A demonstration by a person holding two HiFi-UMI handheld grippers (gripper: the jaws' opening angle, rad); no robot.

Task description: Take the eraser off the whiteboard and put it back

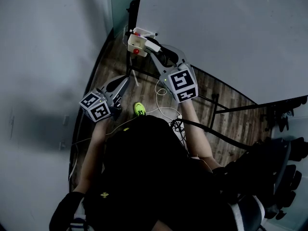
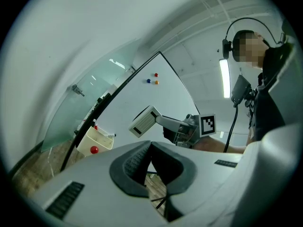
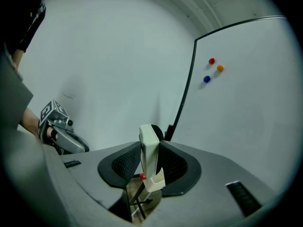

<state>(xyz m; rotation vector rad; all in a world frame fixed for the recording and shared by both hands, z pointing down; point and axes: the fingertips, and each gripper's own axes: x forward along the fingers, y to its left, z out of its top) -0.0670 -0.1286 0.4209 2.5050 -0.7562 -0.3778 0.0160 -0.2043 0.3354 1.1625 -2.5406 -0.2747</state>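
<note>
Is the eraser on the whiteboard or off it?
Off. The right gripper pinches the eraser in the air beside the whiteboard, not touching it.

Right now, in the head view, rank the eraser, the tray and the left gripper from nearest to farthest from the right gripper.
1. eraser: clamped between the jaws of the right gripper.
2. tray: just beyond those jaw tips, slightly to their left.
3. left gripper: lower left in the head view, clearly apart, holding nothing.
</note>
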